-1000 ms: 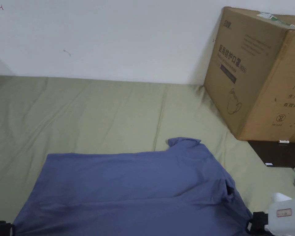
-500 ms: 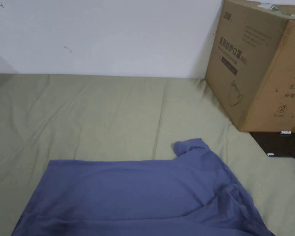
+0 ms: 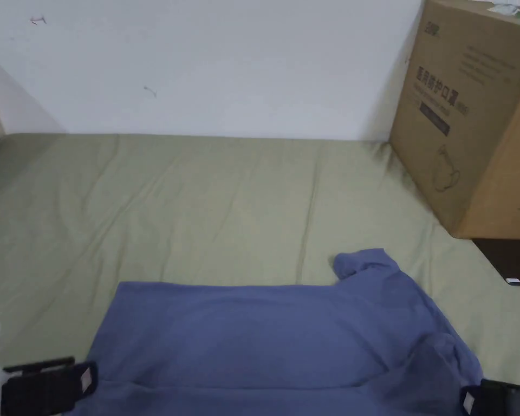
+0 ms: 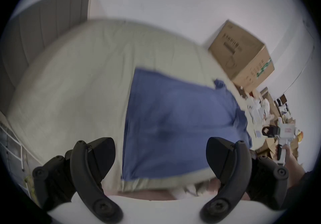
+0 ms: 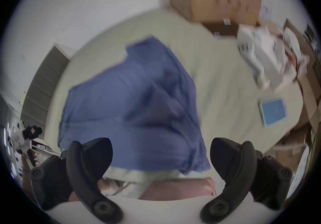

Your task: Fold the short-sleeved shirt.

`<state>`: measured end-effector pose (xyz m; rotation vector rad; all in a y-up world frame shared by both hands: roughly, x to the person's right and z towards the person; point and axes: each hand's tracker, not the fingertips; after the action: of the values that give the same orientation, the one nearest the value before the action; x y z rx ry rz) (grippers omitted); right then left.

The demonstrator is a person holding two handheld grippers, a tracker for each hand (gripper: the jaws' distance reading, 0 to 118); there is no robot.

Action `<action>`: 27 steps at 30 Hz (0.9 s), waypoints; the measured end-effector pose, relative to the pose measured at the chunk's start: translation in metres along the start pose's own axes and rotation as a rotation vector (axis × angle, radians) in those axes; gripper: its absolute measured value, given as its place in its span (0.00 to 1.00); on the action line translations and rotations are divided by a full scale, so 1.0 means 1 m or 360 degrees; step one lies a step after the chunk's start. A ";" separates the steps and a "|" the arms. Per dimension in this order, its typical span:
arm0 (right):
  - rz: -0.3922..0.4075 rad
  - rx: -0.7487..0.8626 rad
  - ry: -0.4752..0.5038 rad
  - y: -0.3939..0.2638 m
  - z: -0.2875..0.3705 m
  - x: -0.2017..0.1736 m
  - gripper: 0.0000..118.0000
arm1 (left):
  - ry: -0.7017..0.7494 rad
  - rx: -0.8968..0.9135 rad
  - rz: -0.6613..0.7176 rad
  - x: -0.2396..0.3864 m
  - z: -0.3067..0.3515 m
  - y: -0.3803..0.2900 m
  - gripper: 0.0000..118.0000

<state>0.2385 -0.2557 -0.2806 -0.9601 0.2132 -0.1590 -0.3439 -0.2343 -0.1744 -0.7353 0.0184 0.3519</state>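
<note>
Green bed sheet (image 3: pixel 210 206): blue shirt (image 3: pixel 275 336) now released and lying flat, left gripper (image 4: pixel 160 156) and right gripper (image 5: pixel 161 156) both gaping empty; next fold needs regrasp.

We see our right tool (image 5: pixel 160 154) with jaws spread wide above a blue shirt (image 5: pixel 132 109) lying on a green bed (image 5: pixel 225 92).

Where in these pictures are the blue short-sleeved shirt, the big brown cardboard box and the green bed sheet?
blue short-sleeved shirt (image 3: pixel 275 330), head view, middle of its body.
big brown cardboard box (image 3: pixel 459 108), head view, its printed side face.
green bed sheet (image 3: pixel 199 206), head view, a bare wrinkled stretch.
</note>
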 end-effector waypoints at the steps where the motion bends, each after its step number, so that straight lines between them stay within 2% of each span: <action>1: 0.0036 0.0146 0.0041 0.003 0.011 -0.013 0.96 | 0.0068 0.0138 -0.0050 0.013 0.008 0.006 0.92; 3: 0.0103 0.0452 0.0170 0.007 0.030 -0.033 0.92 | 0.0181 0.0462 -0.0171 0.037 0.026 0.011 0.89; 4: 0.0122 0.0576 0.0209 0.007 0.037 -0.042 0.87 | 0.0196 0.0594 -0.0226 0.045 0.032 0.010 0.84; 5: 0.0143 0.0728 0.0236 0.007 0.043 -0.055 0.74 | 0.0178 0.0741 -0.0281 0.053 0.035 0.006 0.75; 6: 0.0166 0.0807 0.0235 0.007 0.045 -0.060 0.41 | 0.0175 0.0803 -0.0302 0.058 0.037 0.005 0.49; 7: 0.0196 0.0900 0.0217 0.007 0.047 -0.070 0.13 | 0.0161 0.0860 -0.0305 0.064 0.037 0.005 0.20; 8: 0.0223 0.0973 0.0159 0.009 0.046 -0.081 0.04 | 0.0147 0.0871 -0.0279 0.069 0.035 0.006 0.00; 10: 0.0183 0.1079 0.0070 0.012 0.039 -0.090 0.04 | 0.0263 0.0911 -0.0281 0.070 0.026 0.008 0.00; 11: 0.0152 0.1060 0.0196 0.017 0.036 -0.088 0.04 | 0.0223 0.0904 -0.0254 0.071 0.022 0.009 0.00; 12: 0.0134 0.1039 0.0254 0.021 0.034 -0.089 0.04 | 0.0164 0.0897 -0.0218 0.068 0.018 0.013 0.00; 13: 0.0121 0.1028 0.0247 0.026 0.032 -0.091 0.04 | 0.0106 0.0860 -0.0171 0.064 0.011 0.022 0.00; 15: 0.0100 0.1010 0.0242 0.033 0.028 -0.090 0.04 | 0.0140 0.0752 -0.0144 0.054 -0.008 0.046 0.00; 16: 0.0088 0.0974 0.0274 0.037 0.026 -0.088 0.04 | 0.0145 0.0664 -0.0136 0.045 -0.021 0.063 0.00; 20: 0.0072 0.0820 0.0310 0.051 0.010 -0.081 0.04 | 0.0106 -0.0091 -0.0101 -0.006 -0.116 0.133 0.00; 23: 0.0023 0.0725 0.0297 0.059 -0.008 -0.075 0.04 | 0.0148 -0.0348 -0.0125 -0.036 -0.186 0.149 0.00; 24: 0.0008 0.0699 0.0299 0.061 -0.014 -0.073 0.04 | 0.0179 -0.0415 -0.0126 -0.044 -0.206 0.150 0.21; 25: -0.0003 0.0676 0.0294 0.063 -0.021 -0.071 0.04 | 0.0234 -0.0459 -0.0116 -0.057 -0.229 0.150 0.55; 26: -0.0009 0.0655 0.0280 0.061 -0.025 -0.071 0.04 | 0.0235 -0.0516 -0.0094 -0.066 -0.251 0.148 0.82; 27: -0.0012 0.0631 0.0268 0.062 -0.031 -0.070 0.04 | 0.0224 -0.0559 -0.0081 -0.073 -0.268 0.146 0.91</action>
<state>0.1656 -0.2295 -0.3410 -0.5532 0.3198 -0.2784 -0.4308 -0.3338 -0.4592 -1.1055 0.0719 0.2564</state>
